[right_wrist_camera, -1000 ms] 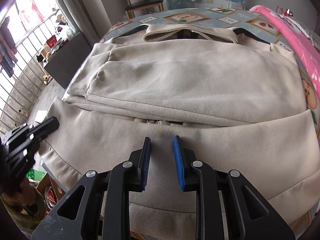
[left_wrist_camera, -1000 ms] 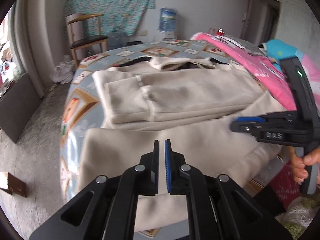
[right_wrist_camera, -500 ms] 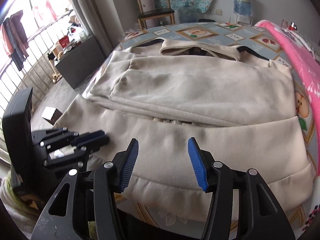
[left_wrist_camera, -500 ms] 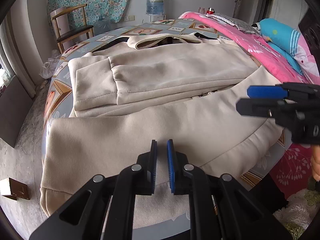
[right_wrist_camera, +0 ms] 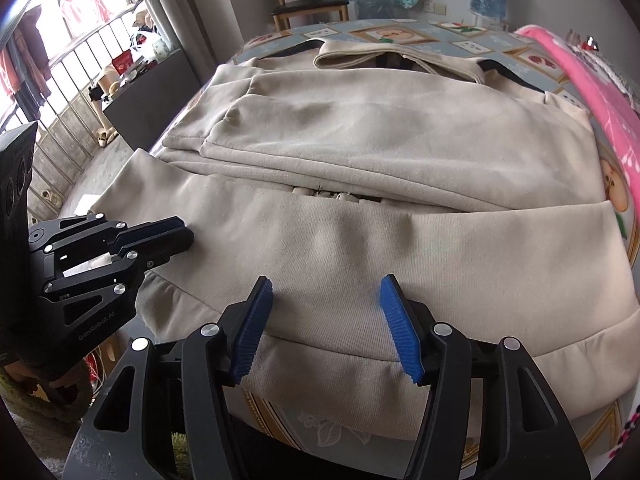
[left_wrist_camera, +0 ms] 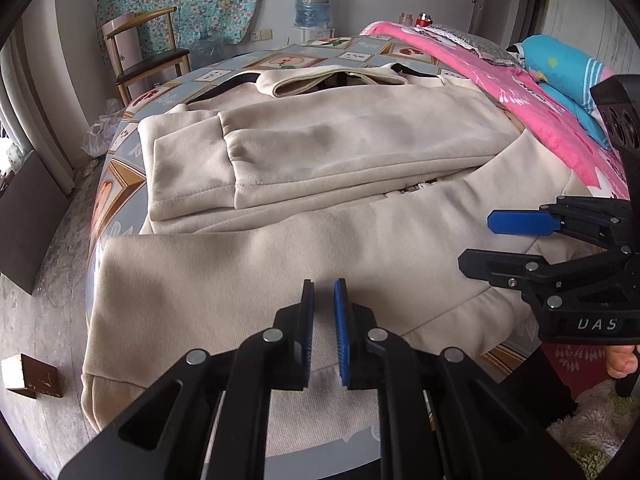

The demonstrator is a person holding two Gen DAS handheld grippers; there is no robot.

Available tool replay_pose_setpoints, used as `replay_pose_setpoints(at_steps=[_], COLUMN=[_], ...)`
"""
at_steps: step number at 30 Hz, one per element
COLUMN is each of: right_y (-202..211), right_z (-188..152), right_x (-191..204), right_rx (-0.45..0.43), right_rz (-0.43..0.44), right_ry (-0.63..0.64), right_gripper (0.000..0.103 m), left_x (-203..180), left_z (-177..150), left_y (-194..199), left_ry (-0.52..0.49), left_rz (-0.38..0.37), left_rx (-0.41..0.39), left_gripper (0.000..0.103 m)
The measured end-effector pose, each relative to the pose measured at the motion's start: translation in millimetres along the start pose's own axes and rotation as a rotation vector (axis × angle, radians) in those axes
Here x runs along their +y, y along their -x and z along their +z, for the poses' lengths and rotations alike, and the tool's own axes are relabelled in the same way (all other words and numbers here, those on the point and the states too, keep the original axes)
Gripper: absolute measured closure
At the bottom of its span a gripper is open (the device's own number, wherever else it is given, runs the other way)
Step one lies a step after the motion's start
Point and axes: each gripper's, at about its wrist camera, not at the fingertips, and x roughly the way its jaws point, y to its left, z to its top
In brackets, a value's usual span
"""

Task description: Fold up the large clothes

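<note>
A large beige jacket [left_wrist_camera: 320,168] lies spread on the round table, collar at the far side, both sleeves folded across the chest. Its lower hem hangs over the near table edge [right_wrist_camera: 360,344]. My left gripper [left_wrist_camera: 323,292] hovers above the hem with its jaws nearly closed and nothing between them; it shows at the left of the right wrist view [right_wrist_camera: 176,236]. My right gripper [right_wrist_camera: 326,292] is open and empty over the hem, right of the left gripper; it also shows in the left wrist view [left_wrist_camera: 488,240].
The table [left_wrist_camera: 120,176] has a patterned blue-grey cloth. A pink quilt [left_wrist_camera: 520,104] and blue pillow [left_wrist_camera: 568,68] lie to the right. A wooden chair [left_wrist_camera: 148,56] and water bottle [left_wrist_camera: 312,4] stand behind. A small box [left_wrist_camera: 30,376] sits on the floor left.
Both grippers have pulled back toward the near hem. The right gripper's jaws have opened wide. The left gripper's jaws have parted slightly.
</note>
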Motion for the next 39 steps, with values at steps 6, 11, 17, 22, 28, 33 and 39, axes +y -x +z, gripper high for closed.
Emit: replay_pose_setpoints(at_steps=[6, 11, 17, 22, 28, 33, 39], right_y=[-1, -1, 0, 0, 1, 7, 22], right_z=[0, 0, 0, 0, 1, 5, 10], right_x=[0, 0, 0, 0, 0, 0, 18], right_rx=[-0.005, -0.008, -0.008, -0.010, -0.010, -0.017, -0.077], right_rz=[0.002, 0.001, 0.001, 0.001, 0.001, 0.016, 0.037], right_ry=[-0.004, -0.004, -0.003, -0.001, 0.002, -0.029, 0.067], right_gripper=[0.047, 0.047, 0.047, 0.047, 0.047, 0.047, 0.047], left_x=[0, 0, 1, 1, 0, 0, 2], left_z=[0, 0, 0, -1, 0, 0, 0], left_y=[0, 0, 1, 0, 0, 0, 0], left_ry=[-0.001, 0.001, 0.001, -0.003, -0.004, -0.004, 0.004], left_rz=[0.002, 0.001, 0.004, 0.008, 0.014, 0.013, 0.008], left_rx=[0.001, 0.001, 0.001, 0.001, 0.002, 0.002, 0.001], left_gripper=[0.093, 0.093, 0.093, 0.093, 0.093, 0.093, 0.093])
